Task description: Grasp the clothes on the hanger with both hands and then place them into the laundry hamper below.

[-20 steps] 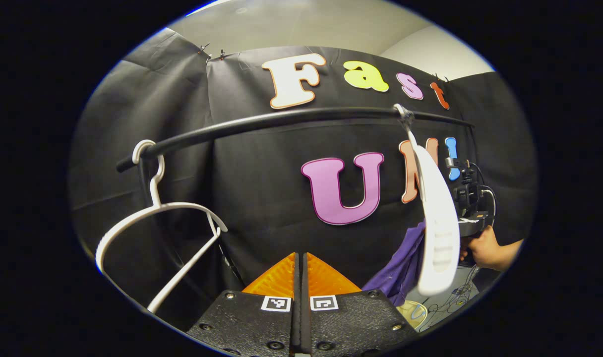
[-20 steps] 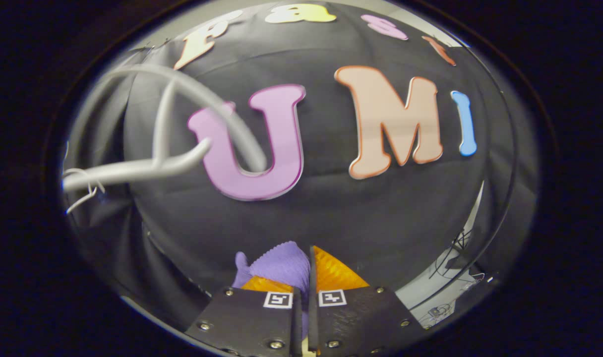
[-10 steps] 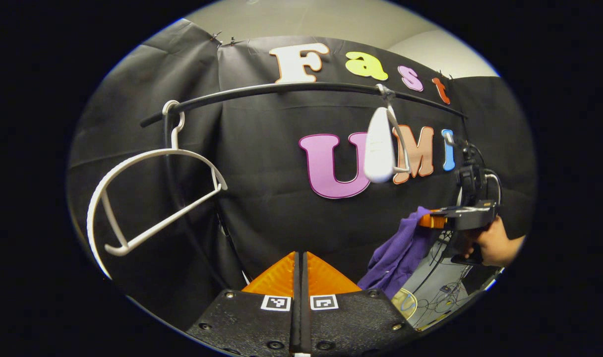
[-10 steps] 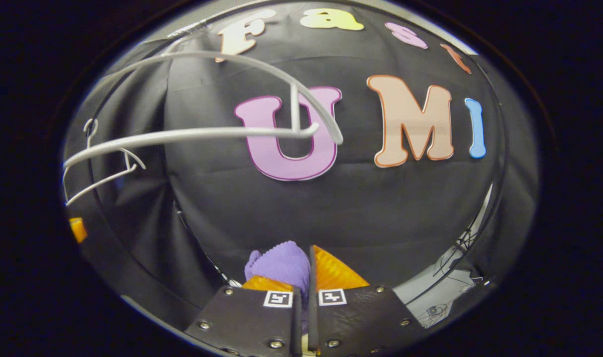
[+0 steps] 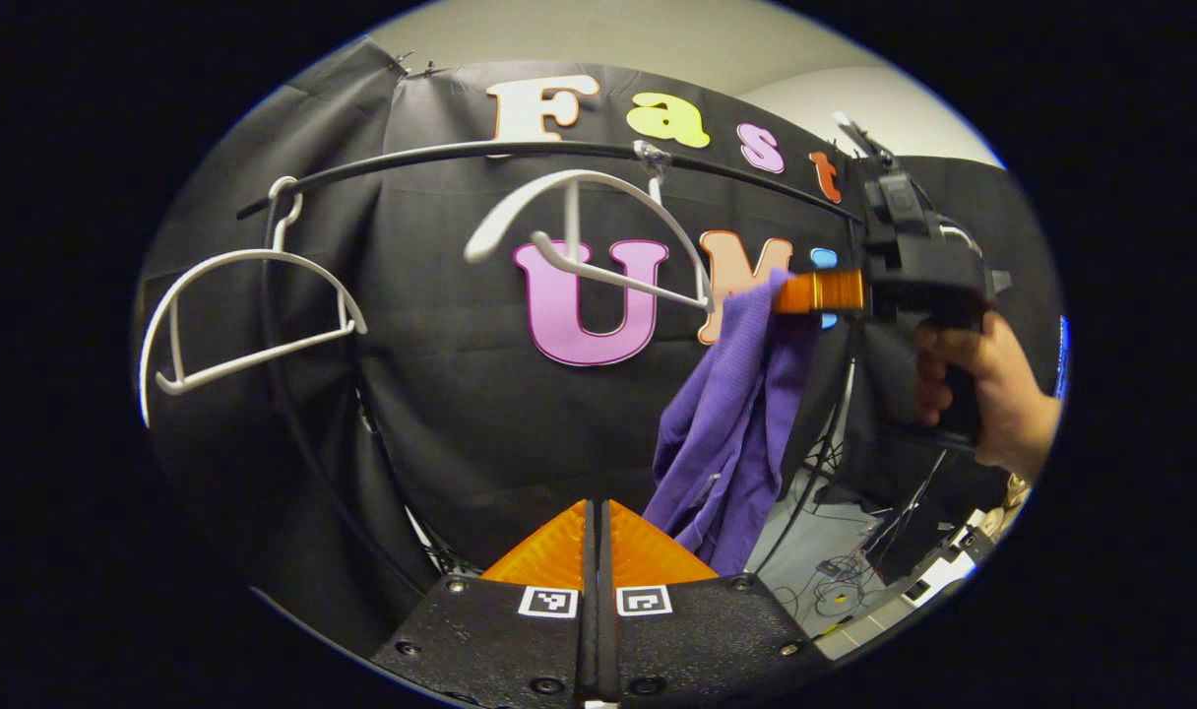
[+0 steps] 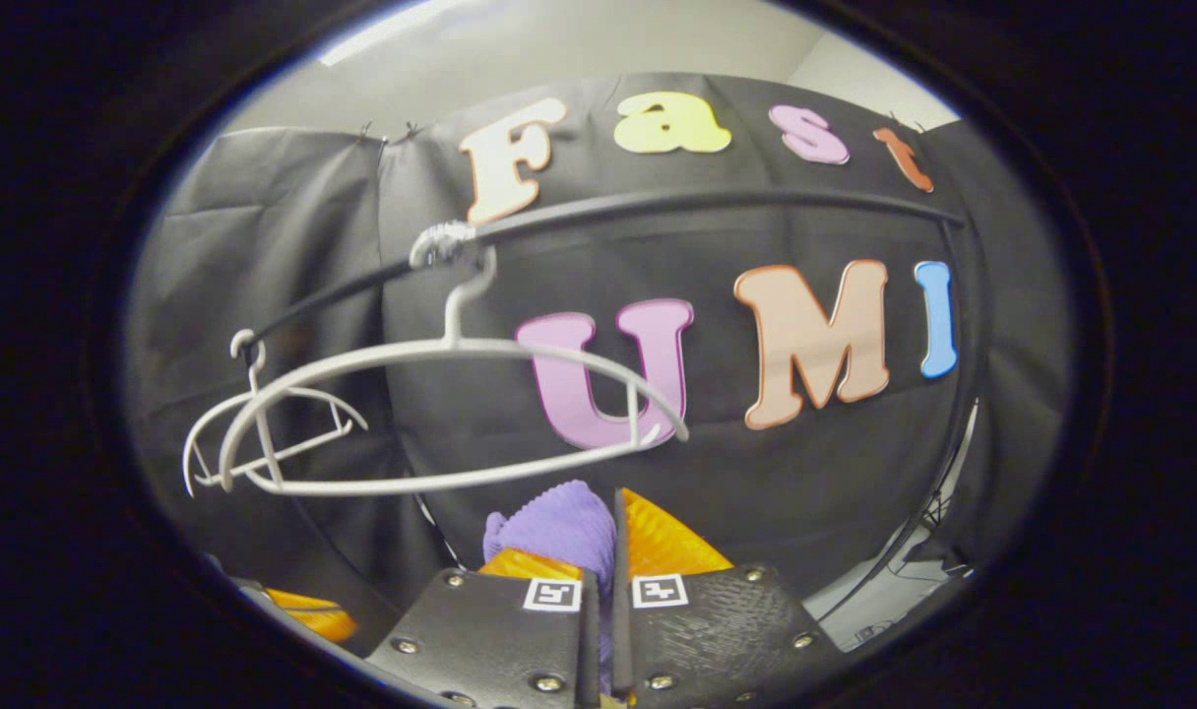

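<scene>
We see the purple garment (image 5: pixel 731 423) now off its hanger (image 5: pixel 589 236), pinched in the right hand-held gripper (image 6: pixel 598 551), our left hand-held gripper (image 5: pixel 598 537) closed empty; lowering it into the hamper remains.

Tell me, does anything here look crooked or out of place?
Yes. The nearer white hanger sits askew on the black rail, bare. The purple garment dangles bunched from the right claw alone; the left claw is shut on nothing.
</scene>
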### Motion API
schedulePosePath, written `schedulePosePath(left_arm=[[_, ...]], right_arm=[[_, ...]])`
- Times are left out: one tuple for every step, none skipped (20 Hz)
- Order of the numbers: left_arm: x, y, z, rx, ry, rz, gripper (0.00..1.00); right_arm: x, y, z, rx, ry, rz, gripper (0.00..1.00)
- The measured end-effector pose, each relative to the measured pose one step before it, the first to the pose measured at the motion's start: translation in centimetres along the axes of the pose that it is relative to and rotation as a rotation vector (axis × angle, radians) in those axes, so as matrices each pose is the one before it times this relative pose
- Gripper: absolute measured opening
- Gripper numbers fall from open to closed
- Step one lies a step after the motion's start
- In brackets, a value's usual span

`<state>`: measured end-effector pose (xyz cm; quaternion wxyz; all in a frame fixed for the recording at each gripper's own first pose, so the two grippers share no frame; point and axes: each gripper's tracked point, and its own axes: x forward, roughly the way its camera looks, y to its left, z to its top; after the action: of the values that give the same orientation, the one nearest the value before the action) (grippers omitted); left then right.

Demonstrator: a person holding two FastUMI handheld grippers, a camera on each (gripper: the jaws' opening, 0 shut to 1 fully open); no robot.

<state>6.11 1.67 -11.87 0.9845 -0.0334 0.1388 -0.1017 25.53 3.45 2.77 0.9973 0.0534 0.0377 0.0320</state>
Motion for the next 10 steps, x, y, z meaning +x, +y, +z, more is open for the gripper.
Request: schedulePosePath(left_arm=[[0.222,-0.565,0.062,-0.00079,0.00083,-0.00546,0.00],[0.420,-0.651,0.276,-0.00072,-0.00001,-0.00942,0.00],[0.529,-0.487,0.249,-0.00098,-0.00569,-0.00967,0.00],[0.615,-0.608,0.232,0.00103,-0.00198,-0.01120,0.00],[0.524,-0.599,-0.055,0.00030,-0.00161,-0.00998,0.00],[0.766,-0.603,-0.007,0.00084,0.00174,-0.01341,0.00],[0.904,-0.515,0.014,0.00176,0.00425,-0.00666,0.00],[0.976,-0.400,-0.139,0.00011,0.00607,-0.00417,0.00],[0.990,-0.448,-0.313,-0.00177,0.00509,-0.00030,0.00],[0.926,-0.213,-0.141,-0.00523,0.00171,0.00367,0.00]], right_arm=[[-0.300,-0.362,1.472,0.00857,-0.02681,-0.00553,0.05],[-0.151,-0.395,1.173,0.00663,-0.02042,-0.00590,0.05],[0.196,-0.401,0.903,0.00659,-0.01291,-0.00348,0.05],[0.264,-0.392,0.362,0.00102,-0.00447,-0.00423,0.05],[0.261,-0.319,-0.027,0.00089,0.00401,-0.00299,0.05],[0.296,-0.436,-0.224,-0.00111,0.00443,-0.00743,0.05],[0.259,-0.412,-0.440,0.00097,0.00683,-0.00548,0.05],[0.306,-0.218,-0.762,-0.00078,0.01390,-0.00009,0.00],[0.457,-0.572,-0.819,-0.00791,0.01083,-0.00925,0.05],[0.433,-0.712,-1.005,-0.01111,0.01259,-0.01571,0.05]])
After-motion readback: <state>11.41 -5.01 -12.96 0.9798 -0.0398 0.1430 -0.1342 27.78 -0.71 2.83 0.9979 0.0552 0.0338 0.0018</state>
